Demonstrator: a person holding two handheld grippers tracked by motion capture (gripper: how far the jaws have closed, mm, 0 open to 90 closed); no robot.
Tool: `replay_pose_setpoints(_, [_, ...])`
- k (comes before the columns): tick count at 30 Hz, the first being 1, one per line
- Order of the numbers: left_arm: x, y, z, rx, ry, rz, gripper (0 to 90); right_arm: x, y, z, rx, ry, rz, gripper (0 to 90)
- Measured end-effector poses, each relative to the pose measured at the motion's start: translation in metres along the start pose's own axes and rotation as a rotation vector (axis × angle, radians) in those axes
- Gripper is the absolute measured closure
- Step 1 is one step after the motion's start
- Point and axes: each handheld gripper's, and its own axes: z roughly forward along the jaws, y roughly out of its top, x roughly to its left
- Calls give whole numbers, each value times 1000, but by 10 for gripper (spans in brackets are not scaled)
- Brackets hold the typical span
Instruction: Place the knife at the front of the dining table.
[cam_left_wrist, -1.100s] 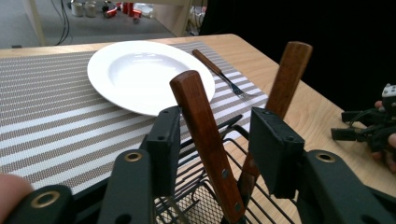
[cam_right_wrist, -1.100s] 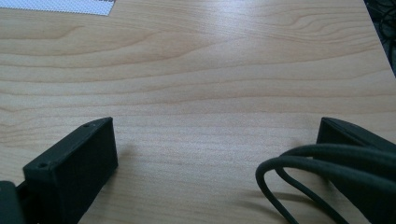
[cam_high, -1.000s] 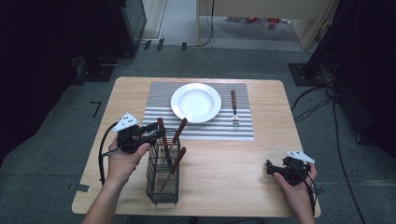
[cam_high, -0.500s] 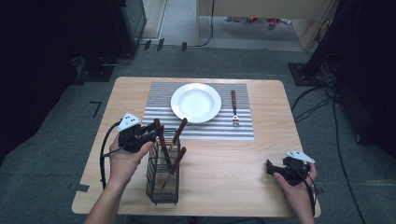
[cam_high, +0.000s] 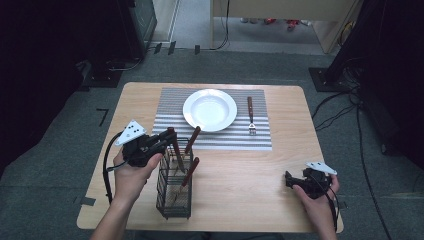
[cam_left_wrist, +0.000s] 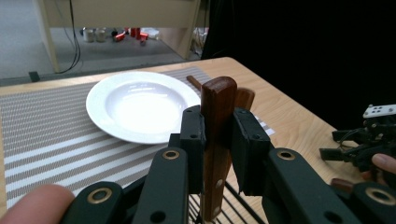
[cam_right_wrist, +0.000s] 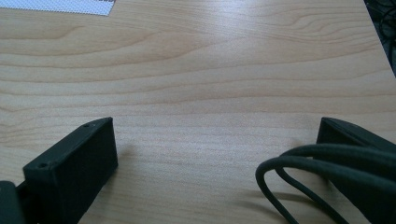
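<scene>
Gripping a wooden handle (cam_left_wrist: 217, 121), left claw (cam_left_wrist: 218, 140); no writing legible.

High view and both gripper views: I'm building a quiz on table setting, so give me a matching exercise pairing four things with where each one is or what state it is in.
Things:
1. white plate
2. fork
3. left gripper
4. right gripper

Places or states:
A. jaws apart over bare wood near the table's right front corner
B. lying on the striped mat, right of the plate
C. shut on a wooden-handled utensil above the wire caddy
D. at the middle of the striped mat

Pairs: 1-D, 2-B, 3-C, 4-A
</scene>
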Motion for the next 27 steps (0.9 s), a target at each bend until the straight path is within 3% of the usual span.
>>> replay_pose_setpoints(9, [-8, 19, -17, -77, -2, 22, 769, 0, 0, 0, 0, 0, -1, 0])
replay_pose_setpoints(21, [-14, 42, -40, -190, 27, 48, 770, 0, 0, 0, 0, 0, -1, 0])
replay_pose_setpoints(27, [-18, 55, -47, -260, 67, 76, 770, 0, 0, 0, -1, 0, 0, 0])
